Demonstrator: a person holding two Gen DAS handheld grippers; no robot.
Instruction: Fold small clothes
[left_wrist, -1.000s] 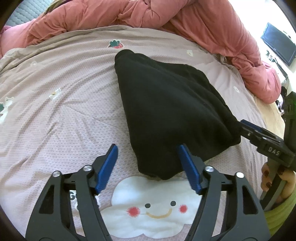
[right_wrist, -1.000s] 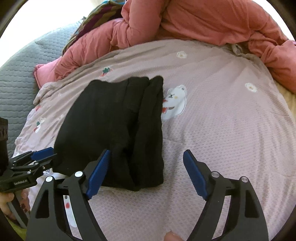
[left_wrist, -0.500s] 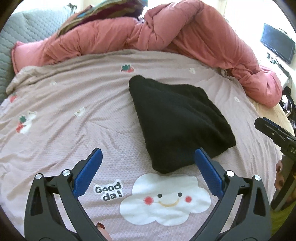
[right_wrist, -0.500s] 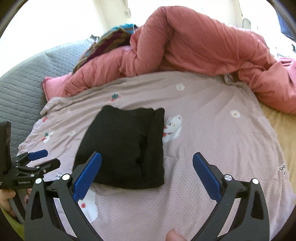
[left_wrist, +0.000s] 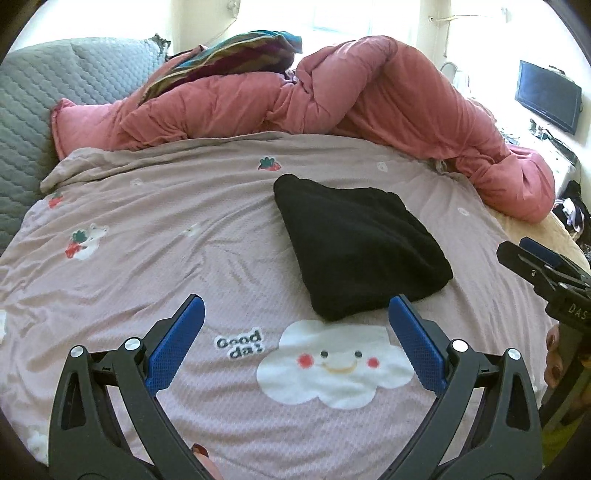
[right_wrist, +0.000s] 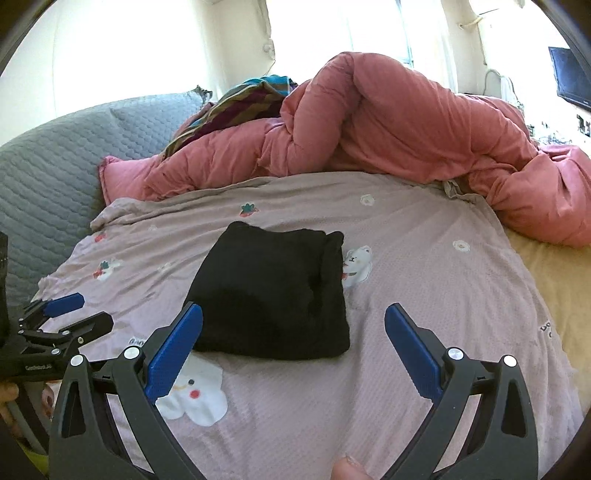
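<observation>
Black garment (left_wrist: 360, 251) lies folded on bed sheet (left_wrist: 147, 229), compact rectangle. Left gripper (left_wrist: 295, 343) fingers spread wide, nothing held; right gripper (right_wrist: 293, 347) likewise empty. Fold judged complete; next: garment set aside or another fetched.

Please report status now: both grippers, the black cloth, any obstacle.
Left gripper open, empty. Right gripper open, empty. Black folded fleece garment flat on mauve printed bedsheet, untouched. No obstacle near.

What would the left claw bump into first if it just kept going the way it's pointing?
Most likely the bedsheet, around the cloud print near the black folded garment. The left claw is open and empty, tilted down at the bed; depth is hard to judge here.
</observation>
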